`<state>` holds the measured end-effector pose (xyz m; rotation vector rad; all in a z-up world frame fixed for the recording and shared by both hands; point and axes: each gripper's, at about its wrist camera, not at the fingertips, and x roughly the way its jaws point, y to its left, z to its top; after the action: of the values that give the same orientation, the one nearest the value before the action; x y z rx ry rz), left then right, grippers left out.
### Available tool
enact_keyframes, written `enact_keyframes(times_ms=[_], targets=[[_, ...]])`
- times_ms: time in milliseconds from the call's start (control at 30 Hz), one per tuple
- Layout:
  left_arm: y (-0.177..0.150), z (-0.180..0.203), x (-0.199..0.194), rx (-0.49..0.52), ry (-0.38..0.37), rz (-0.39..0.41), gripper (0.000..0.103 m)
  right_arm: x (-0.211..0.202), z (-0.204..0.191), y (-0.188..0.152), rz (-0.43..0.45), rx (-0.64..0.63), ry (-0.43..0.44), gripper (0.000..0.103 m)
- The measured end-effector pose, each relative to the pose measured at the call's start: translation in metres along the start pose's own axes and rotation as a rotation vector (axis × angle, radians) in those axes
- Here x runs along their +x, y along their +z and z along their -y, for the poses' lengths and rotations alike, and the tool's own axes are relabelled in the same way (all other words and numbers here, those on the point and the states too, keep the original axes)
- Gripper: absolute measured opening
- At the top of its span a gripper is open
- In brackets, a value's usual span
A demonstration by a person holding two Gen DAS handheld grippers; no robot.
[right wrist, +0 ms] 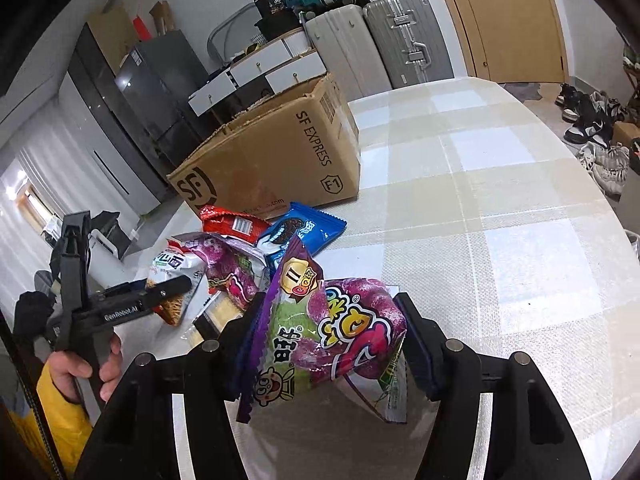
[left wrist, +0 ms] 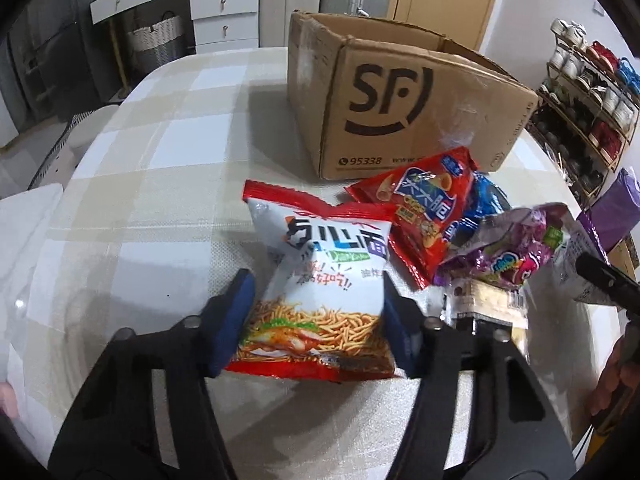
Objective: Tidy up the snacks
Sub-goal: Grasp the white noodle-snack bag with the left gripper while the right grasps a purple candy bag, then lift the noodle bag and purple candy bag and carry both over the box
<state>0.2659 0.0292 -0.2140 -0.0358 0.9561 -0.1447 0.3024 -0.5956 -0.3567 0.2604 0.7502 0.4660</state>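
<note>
We counted six snack packs and one brown cardboard box [left wrist: 404,92] printed with a black SF logo, open at the top, standing on the round table under a beige-and-white checked cloth [left wrist: 160,152].

The white-and-red crisp-noodle packet [left wrist: 320,280] lay flat on the cloth, its lower half between the blue pads of the left gripper [left wrist: 316,320] — the jaws stood partly closed, both pads against the packet's sides, so it had hold of it. Just right of that packet lay a red shiny chip bag [left wrist: 420,216], and partly under the chip bag a blue cookie pack [right wrist: 300,232]. A purple candy bag [right wrist: 228,264] sat near them in the heap, with a small clear-wrapped pale packet [left wrist: 488,304] in front of it.

The right gripper [right wrist: 332,344] held a second purple candy bag [right wrist: 340,336] with cartoon lettering. It was pinched between the two pads, tilted, and appeared to be lifted off the cloth, nearer us than the pile. A hand [right wrist: 80,368] in a yellow sleeve [right wrist: 60,408] held the left tool's handle.
</note>
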Motion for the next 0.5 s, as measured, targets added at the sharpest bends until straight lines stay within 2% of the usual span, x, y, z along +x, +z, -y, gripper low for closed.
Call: enact_keyframes(times_ms=[133,500], targets=[[-0.004,-0.002,-0.009,-0.015,-0.011,0.004,0.049,-0.009,-0.002,0.000,0.015,0.005,0.006,0.062],[-0.018,0.000,-0.050,-0.014,-0.020,0.054,0.048,-0.033,-0.013,-0.008,0.036,0.021,0.047,0.060]])
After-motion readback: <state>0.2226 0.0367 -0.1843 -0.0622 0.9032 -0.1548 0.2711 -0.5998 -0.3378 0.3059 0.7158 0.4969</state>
